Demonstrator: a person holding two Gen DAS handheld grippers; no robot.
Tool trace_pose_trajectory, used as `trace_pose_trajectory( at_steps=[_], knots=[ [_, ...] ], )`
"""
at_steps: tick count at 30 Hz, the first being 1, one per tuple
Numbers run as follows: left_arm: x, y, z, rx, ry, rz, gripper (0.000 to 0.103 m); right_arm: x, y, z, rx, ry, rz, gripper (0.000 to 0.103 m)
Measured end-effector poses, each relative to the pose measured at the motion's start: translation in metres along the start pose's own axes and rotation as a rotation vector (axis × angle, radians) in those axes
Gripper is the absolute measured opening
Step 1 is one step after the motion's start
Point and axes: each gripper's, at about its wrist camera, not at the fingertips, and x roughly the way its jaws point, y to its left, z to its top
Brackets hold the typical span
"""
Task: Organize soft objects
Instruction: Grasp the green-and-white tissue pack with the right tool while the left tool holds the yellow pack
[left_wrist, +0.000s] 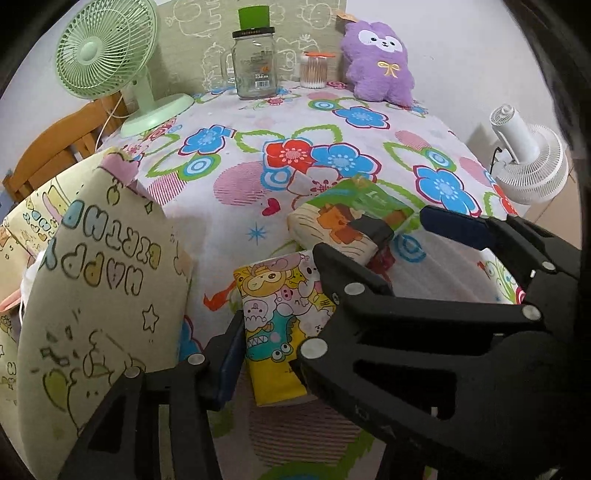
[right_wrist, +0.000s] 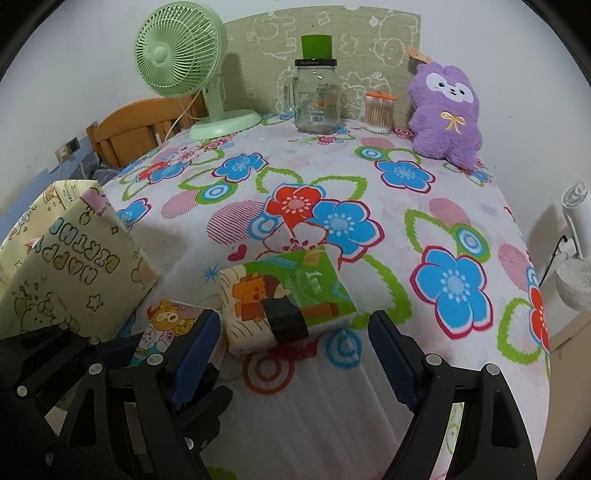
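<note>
Standing by the desk (right_wrist: 369, 369), I see the left tool (left_wrist: 275, 328) pinching a cartoon-printed tissue pack (left_wrist: 275, 325) at the near edge, just beside the cream gift bag (left_wrist: 99, 288) — its likely home, I'd judge. The right tool (right_wrist: 291, 350) hangs spread wide, empty, short of the green tissue pack (right_wrist: 284, 291) lying flat nearby. The purple plush (right_wrist: 447, 114) sits far back against the wall, untouched. So the sorting looks early: both packs and the plush are outside the bag. The left view shows the grip on the cartoon pack; the right view shows only that pack's corner — but the green one whole.
</note>
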Motion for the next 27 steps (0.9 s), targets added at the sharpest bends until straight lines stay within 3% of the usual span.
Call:
trace_pose_trajectory(
  at_steps=[4, 11, 13, 27],
  knots=[
    [0.001, -0.001, 0.002, 0.008, -0.005, -0.005, 0.058, 0.005, -0.004, 0.001, 0.02, 0.01, 0.003, 0.083],
    [0.002, -0.002, 0.002, 0.023, -0.015, -0.004, 0.056, 0.003, -0.003, 0.0, 0.025, 0.019, 0.002, 0.066],
    [0.001, -0.004, 0.002, 0.033, -0.019, -0.004, 0.055, 0.002, -0.004, -0.001, 0.036, 0.031, -0.003, 0.057],
    [-0.01, -0.016, -0.006, 0.079, -0.032, -0.039, 0.054, -0.019, -0.009, -0.016, 0.098, 0.03, -0.04, 0.055]
  ],
)
